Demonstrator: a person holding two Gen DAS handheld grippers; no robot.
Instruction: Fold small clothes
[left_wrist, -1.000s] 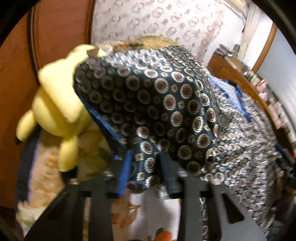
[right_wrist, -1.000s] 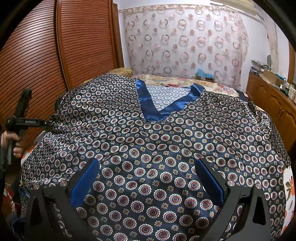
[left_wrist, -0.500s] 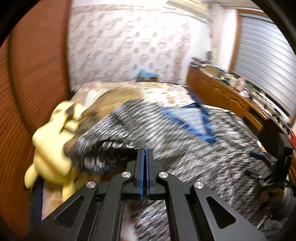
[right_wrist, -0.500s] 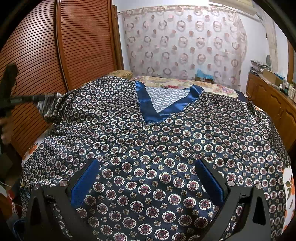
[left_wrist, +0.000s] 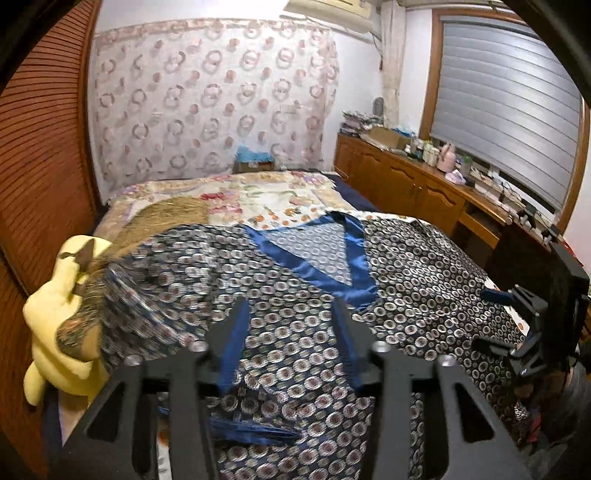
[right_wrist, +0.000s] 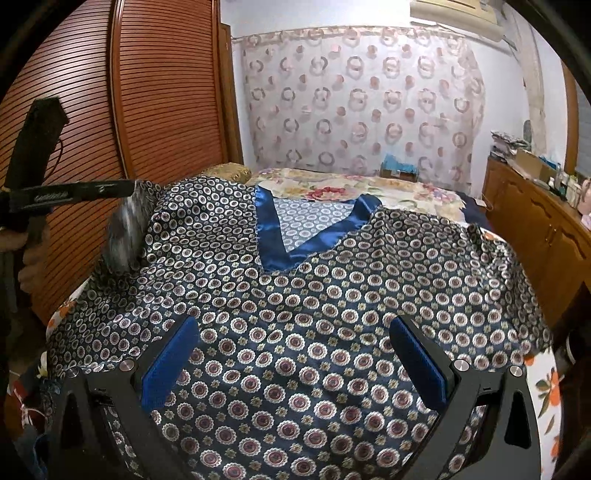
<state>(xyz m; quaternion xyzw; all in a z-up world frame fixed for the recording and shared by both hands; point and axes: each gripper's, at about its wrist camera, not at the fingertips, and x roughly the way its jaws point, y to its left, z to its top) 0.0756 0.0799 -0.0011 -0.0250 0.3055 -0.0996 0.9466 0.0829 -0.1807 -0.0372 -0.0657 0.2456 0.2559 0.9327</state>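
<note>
Patterned top (right_wrist: 303, 325), a slippery-looking navy garment with a blue V-neck trim (right_wrist: 280, 243), lies spread face up across the bed (left_wrist: 280, 199), its hem near both cameras and its neckline toward the far curtain. The left tongs (left_wrist: 291, 343) are opening with nothing between the pads; the left sleeve (right_wrist: 125, 229) is blurred just off their tips in the right wrist view, so it looks to be dropping free. The right tongs (right_wrist: 291, 365) stand released, hovering wide over the near hem without touching cloth. The main risk, as I judge it, is that the freed sleeve lands bunched or twisted rather than flat across the chest, which would leave a lumpy fold. The shiny fabric may also slide on the floral bedspread (right_wrist: 354, 188) when one edge is pulled, skewing the neckline. At the left edge the sleeve lies against a yellow plush toy (left_wrist: 55, 332), and cloth draped over it could snag or drag the toy along. A shallow pinch on such thin material could slip out mid-fold.
</note>
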